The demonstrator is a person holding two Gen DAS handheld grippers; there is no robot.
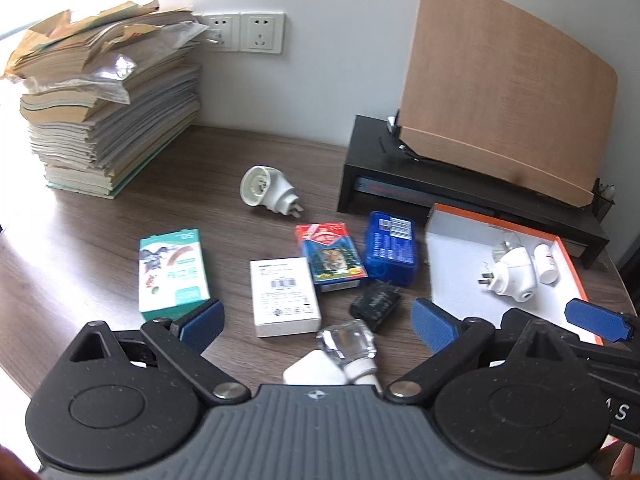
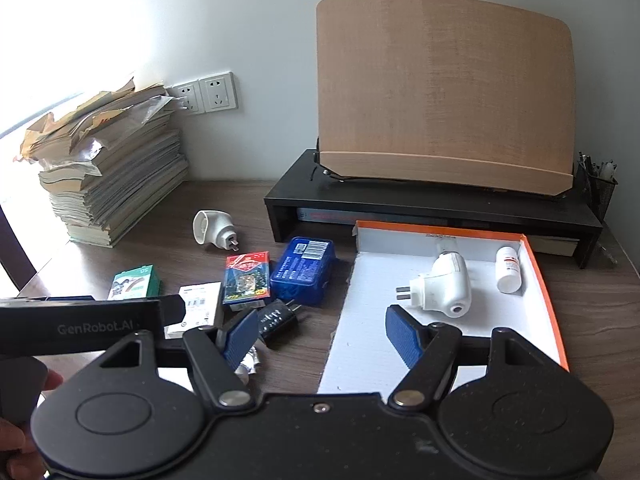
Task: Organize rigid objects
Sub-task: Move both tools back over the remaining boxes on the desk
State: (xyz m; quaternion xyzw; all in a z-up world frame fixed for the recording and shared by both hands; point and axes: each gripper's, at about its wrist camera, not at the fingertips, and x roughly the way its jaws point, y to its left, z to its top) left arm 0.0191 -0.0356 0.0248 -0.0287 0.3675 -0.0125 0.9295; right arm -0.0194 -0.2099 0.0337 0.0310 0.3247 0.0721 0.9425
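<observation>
Matt wood-grain desk (image 1: 100,248); glossy white plastic plug (image 2: 444,284).

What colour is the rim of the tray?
Orange, on the tray; the right wrist view shows it best.

Office desk (image 1: 120,208), stacked papers (image 1: 108,104), wall sockets (image 1: 244,32), monitor riser (image 2: 400,204)
</observation>
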